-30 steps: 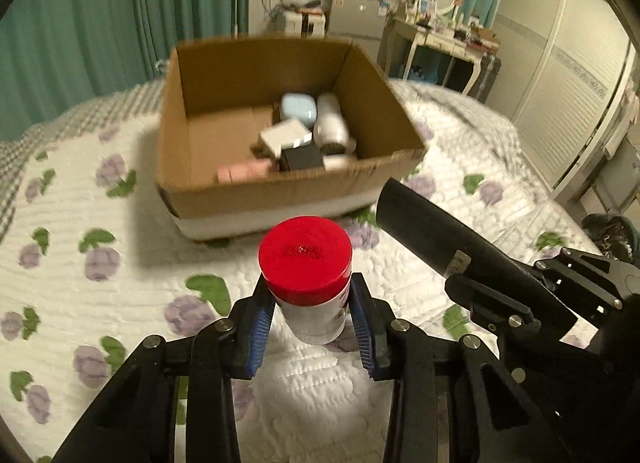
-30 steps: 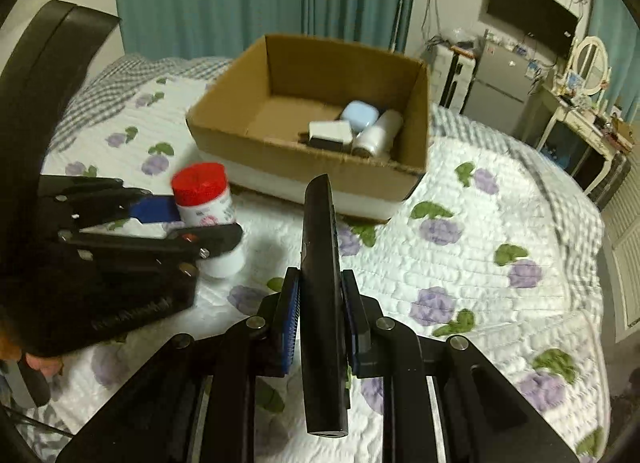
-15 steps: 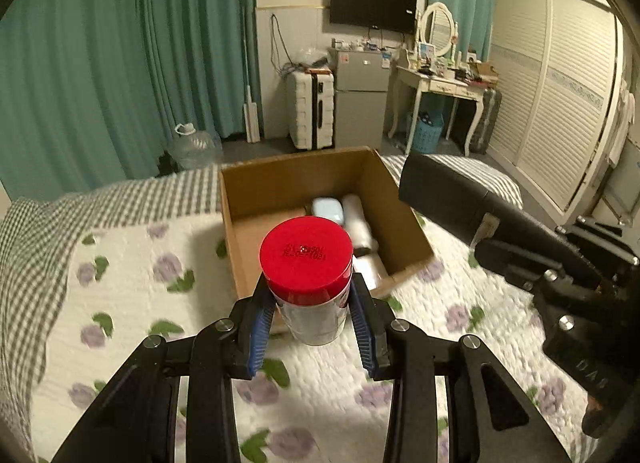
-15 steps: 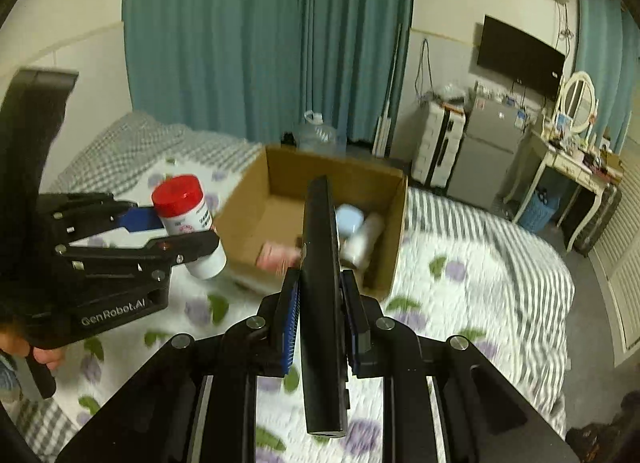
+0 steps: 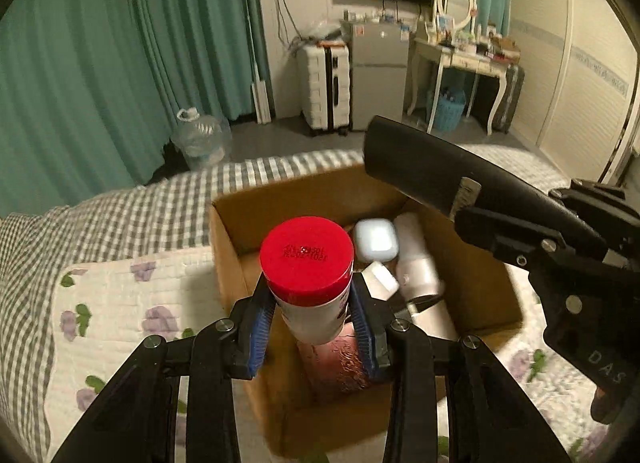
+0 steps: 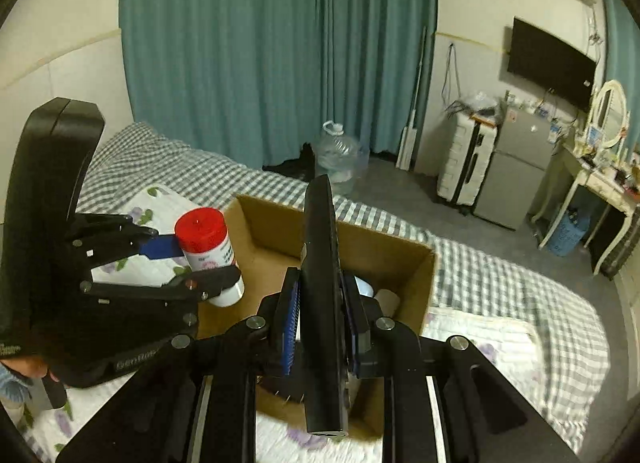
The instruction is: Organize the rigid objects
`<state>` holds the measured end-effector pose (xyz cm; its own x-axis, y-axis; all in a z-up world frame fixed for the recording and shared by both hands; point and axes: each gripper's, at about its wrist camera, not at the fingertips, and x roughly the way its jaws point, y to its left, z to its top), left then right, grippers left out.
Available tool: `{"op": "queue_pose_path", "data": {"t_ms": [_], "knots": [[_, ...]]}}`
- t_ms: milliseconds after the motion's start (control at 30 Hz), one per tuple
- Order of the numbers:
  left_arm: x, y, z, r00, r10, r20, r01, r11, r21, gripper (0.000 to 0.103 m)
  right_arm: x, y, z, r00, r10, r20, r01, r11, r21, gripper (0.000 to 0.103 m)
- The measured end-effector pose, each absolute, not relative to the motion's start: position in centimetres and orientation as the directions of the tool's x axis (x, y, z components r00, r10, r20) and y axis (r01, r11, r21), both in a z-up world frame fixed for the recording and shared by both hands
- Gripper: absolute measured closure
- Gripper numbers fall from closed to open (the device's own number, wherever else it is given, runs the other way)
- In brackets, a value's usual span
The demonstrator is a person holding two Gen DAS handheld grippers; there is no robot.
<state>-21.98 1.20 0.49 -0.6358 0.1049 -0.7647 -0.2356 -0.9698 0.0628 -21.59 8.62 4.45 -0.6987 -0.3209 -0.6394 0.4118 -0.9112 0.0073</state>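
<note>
My left gripper [image 5: 310, 317] is shut on a white bottle with a red cap [image 5: 307, 263] and holds it upright over the near left part of an open cardboard box [image 5: 224, 247]. It also shows in the right wrist view [image 6: 206, 247]. My right gripper [image 6: 320, 303] is shut on a long black flat object [image 6: 320, 295], held on edge over the box [image 6: 420, 275]; it shows at the right in the left wrist view [image 5: 432, 175]. Inside the box lie a pale blue case [image 5: 376, 241], a white cylinder [image 5: 416, 259] and a pink item [image 5: 340, 359].
The box sits on a bed with a floral quilt [image 5: 120, 303] and a grey checked sheet [image 5: 120, 215]. Beyond the bed are teal curtains [image 5: 120, 63], a water jug [image 5: 200, 139], a white suitcase [image 5: 324, 87], a small fridge [image 5: 380, 75] and a dressing table [image 5: 460, 59].
Both grippers have risen and moved forward with their objects, from in front of the box to over it. The box now lies below and close under the fingers.
</note>
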Motion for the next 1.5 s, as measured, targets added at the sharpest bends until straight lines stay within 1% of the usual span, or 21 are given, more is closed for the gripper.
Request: {"op": "queue_pose_path", "data": {"t_ms": [133,267,400,433,467,533,567,600,700,800,867,900,967,1100,1167,1233,1267,1333,1400,1467,1500], "knots": [[-23.7,1.4,-2.7,-0.593,0.094,-0.799,-0.256,-0.964,0.076,0.066,-24.3,9.0,0.4,-0.634,-0.377,-0.675,0.44,-0.894,0.086,0.085],[-24.0,2.3,-3.9,-0.612,0.054,-0.789,-0.278,-0.949,0.15,0.065,-26.2,8.7,-2.4,-0.596,-0.373,-0.711,0.44,-0.893,0.099,0.085],[-23.9,3.0,-4.0,-0.626,0.031,-0.779,-0.281,-0.941,0.188,0.06,-27.2,8.7,-3.5,-0.584,-0.378,-0.719,0.446,-0.889,0.104,0.084],[-23.7,3.0,-4.0,-0.632,0.033,-0.774,-0.281,-0.941,0.189,0.057,-27.2,8.9,-3.6,-0.586,-0.38,-0.716,0.445,-0.889,0.108,0.084],[-23.6,3.0,-4.0,-0.634,0.034,-0.773,-0.276,-0.943,0.185,0.052,-27.2,9.1,-3.5,-0.59,-0.381,-0.712,0.438,-0.892,0.114,0.084],[-23.2,3.0,-3.8,-0.639,0.044,-0.768,-0.272,-0.947,0.172,0.046,-27.1,9.6,-3.3,-0.607,-0.364,-0.707,0.413,-0.904,0.111,0.082],[-23.0,3.0,-3.6,-0.64,0.052,-0.766,-0.269,-0.95,0.16,0.046,-26.9,10.1,-2.9,-0.62,-0.351,-0.702,0.395,-0.912,0.108,0.076],[-22.7,2.9,-3.3,-0.64,0.059,-0.766,-0.265,-0.953,0.148,0.046,-26.7,10.4,-2.6,-0.627,-0.346,-0.698,0.382,-0.917,0.111,0.075],[-21.7,3.0,-1.7,-0.652,0.066,-0.755,-0.253,-0.958,0.135,0.046,-26.1,11.4,-0.5,-0.653,-0.327,-0.683,0.349,-0.931,0.112,0.075],[-19.8,3.1,1.1,-0.689,0.074,-0.721,-0.245,-0.96,0.135,0.046,-24.7,12.1,2.6,-0.687,-0.29,-0.666,0.319,-0.944,0.083,0.075],[-18.2,3.0,3.4,-0.72,0.082,-0.689,-0.241,-0.961,0.137,0.041,-22.8,12.7,5.3,-0.724,-0.264,-0.638,0.298,-0.953,0.057,0.074],[-17.3,3.0,4.8,-0.74,0.085,-0.667,-0.236,-0.962,0.139,0.041,-21.6,12.7,6.3,-0.735,-0.256,-0.628,0.292,-0.955,0.049,0.073],[-15.7,3.1,7.6,-0.78,0.087,-0.619,-0.224,-0.963,0.147,0.038,-19.8,12.9,8.8,-0.762,-0.236,-0.603,0.277,-0.96,0.026,0.066],[-11.6,2.8,12.8,-0.852,0.096,-0.514,-0.2,-0.968,0.151,0.036,-15.9,13.1,13.3,-0.812,-0.194,-0.55,0.246,-0.969,-0.022,0.062],[-9.2,2.1,14.8,-0.888,0.098,-0.449,-0.183,-0.972,0.15,0.03,-14.0,12.9,15.0,-0.835,-0.182,-0.52,0.234,-0.971,-0.037,0.054],[-6.8,1.3,16.3,-0.922,0.056,-0.383,-0.118,-0.983,0.139,0.028,-11.8,12.8,16.7,-0.866,-0.157,-0.474,0.21,-0.976,-0.06,0.039],[-6.0,0.8,16.7,-0.933,0.037,-0.359,-0.089,-0.988,0.128,0.028,-10.6,12.7,17.2,-0.877,-0.149,-0.456,0.2,-0.978,-0.066,0.037],[-4.0,0.3,17.3,-0.954,0.013,-0.298,-0.047,-0.993,0.106,0.026,-8.8,12.0,17.8,-0.897,-0.102,-0.43,0.161,-0.982,-0.102,0.034],[-2.6,0.3,17.2,-0.97,-0.019,-0.241,-0.014,-0.991,0.135,0.024,-7.5,11.7,18.0,-0.913,-0.074,-0.401,0.137,-0.982,-0.131,0.027],[-1.7,0.3,16.7,-0.977,-0.046,-0.209,0.015,-0.989,0.147,0.024,-6.3,11.5,17.7,-0.923,-0.082,-0.377,0.132,-0.985,-0.111,0.012],[-1.4,0.1,16.4,-0.976,-0.054,-0.209,0.025,-0.99,0.14,0.024,-5.8,11.5,17.4,-0.926,-0.09,-0.366,0.132,-0.987,-0.093,0.01]]}}
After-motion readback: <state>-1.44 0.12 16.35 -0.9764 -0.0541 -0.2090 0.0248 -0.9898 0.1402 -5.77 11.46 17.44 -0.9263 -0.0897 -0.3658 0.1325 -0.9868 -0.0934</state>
